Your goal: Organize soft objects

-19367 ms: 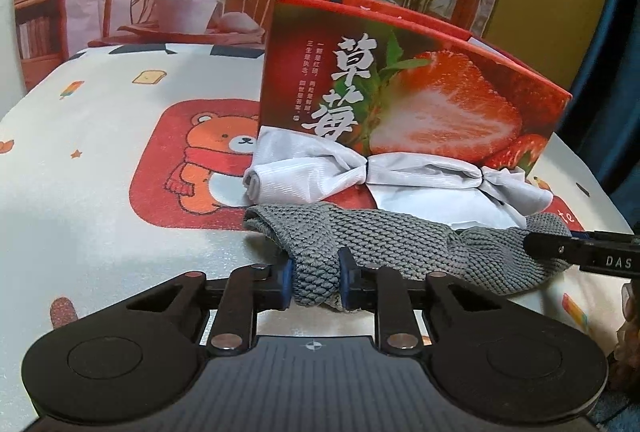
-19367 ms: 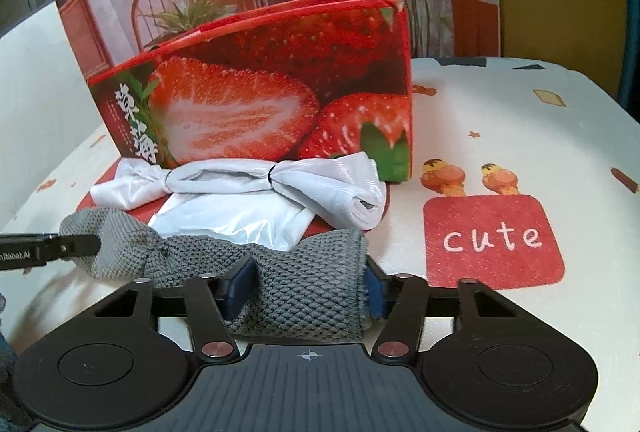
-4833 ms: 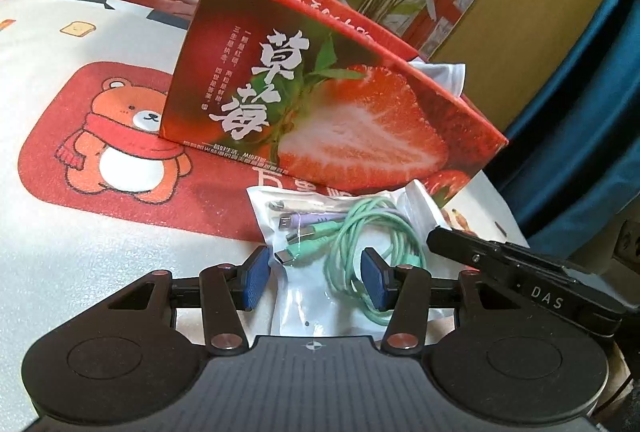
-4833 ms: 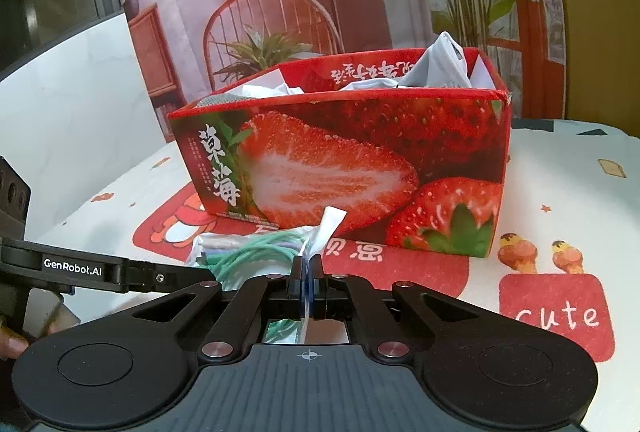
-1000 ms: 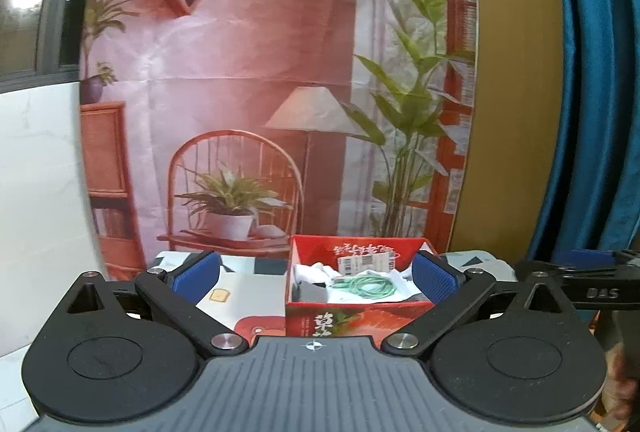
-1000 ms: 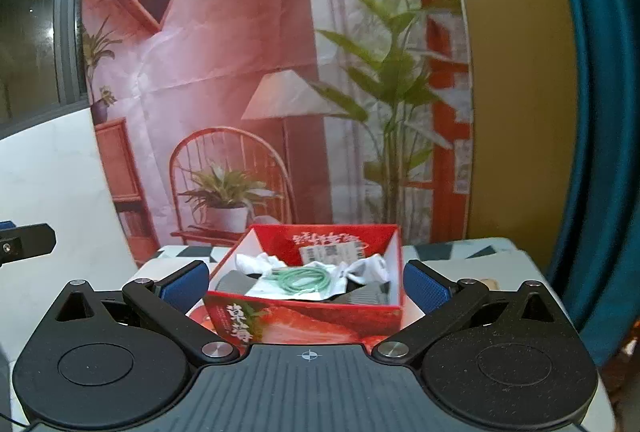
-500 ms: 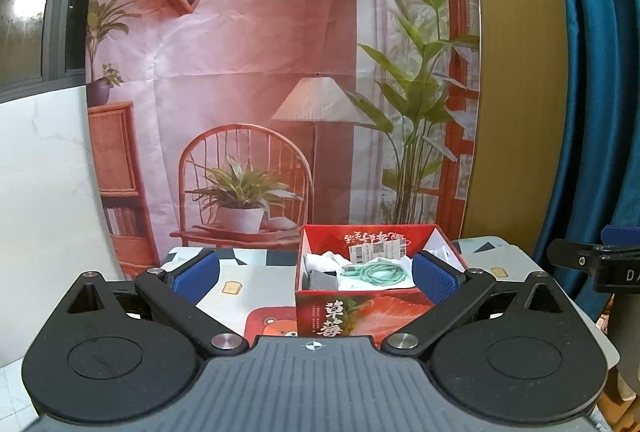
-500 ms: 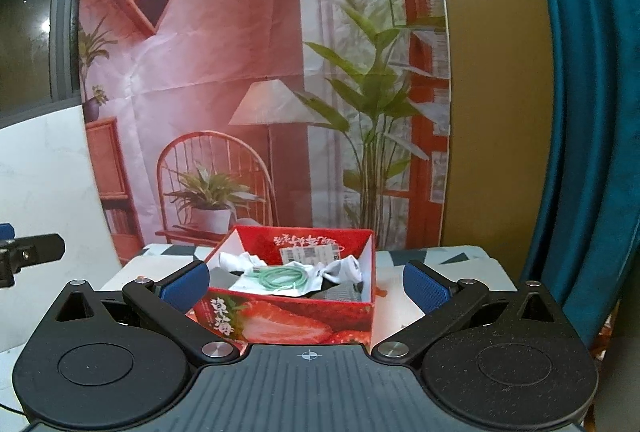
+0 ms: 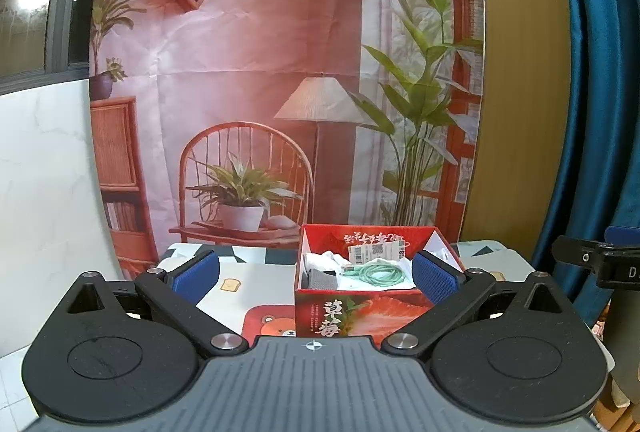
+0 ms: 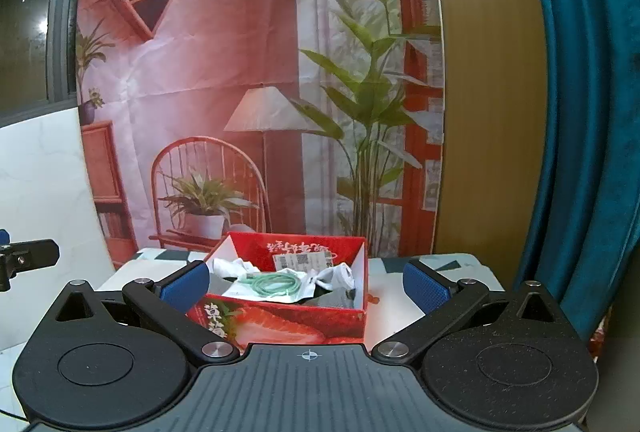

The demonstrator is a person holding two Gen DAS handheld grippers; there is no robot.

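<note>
A red strawberry-print box stands on the table some way ahead of both grippers. Inside it lie a clear bag with a coiled green cable, white cloth and grey knit cloth. My left gripper is open and holds nothing, well back from the box. Likewise my right gripper is open with nothing between its fingers. The right gripper's tip shows at the right edge of the left wrist view.
The table wears a white cloth with a bear print and small cartoon motifs. Behind it hangs a printed backdrop of a chair, lamp and plants. A blue curtain hangs at the right, a white marble panel at the left.
Both grippers, open and empty, have drawn a little further back and shifted; the box sits slightly smaller and more to the right in the left view. The box contents have not moved.
</note>
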